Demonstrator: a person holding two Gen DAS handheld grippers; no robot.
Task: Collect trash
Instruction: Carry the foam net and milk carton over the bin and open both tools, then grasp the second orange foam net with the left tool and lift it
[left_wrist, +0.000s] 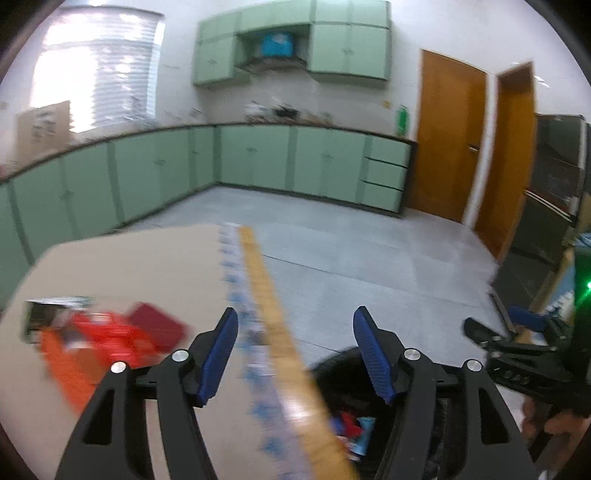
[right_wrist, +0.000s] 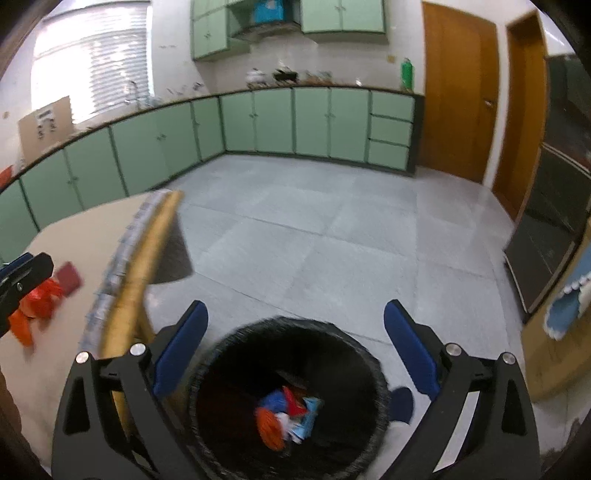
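The trash still to be collected lay on the beige tabletop (left_wrist: 122, 266): an orange plastic wrapper (left_wrist: 70, 354), crumpled and blurred, touching a dark red flat packet (left_wrist: 159, 323), with what looked like a small printed box at the table's left part, too smeared to name. In the right wrist view the same orange wrapper (right_wrist: 35, 306) and red packet (right_wrist: 69, 282) sat well apart from the table's wooden edge strip (right_wrist: 147, 254). Other scraps, blue, red and orange, already lay at the bottom of the black bin (right_wrist: 236, 354) standing on the grey tiled floor just beside the table.

The right gripper (right_wrist: 295, 347) hung directly above the bin mouth, jaws spread wide and empty, nothing between its blue pads. The left gripper (left_wrist: 295, 354) hovered over the table edge, jaws parted and also empty, with the bin partly visible below it and the wrapper off to its left.

The step in hand appeared to be going back for the next piece. To do it well, the left claw should probably swing left over the wrapper, come down with its pads straddling the bunched middle rather than a loose flap, and close fully before lifting, since thin plastic slips. The red packet, lying flat, would likely need a tilted, scooping approach at one edge.
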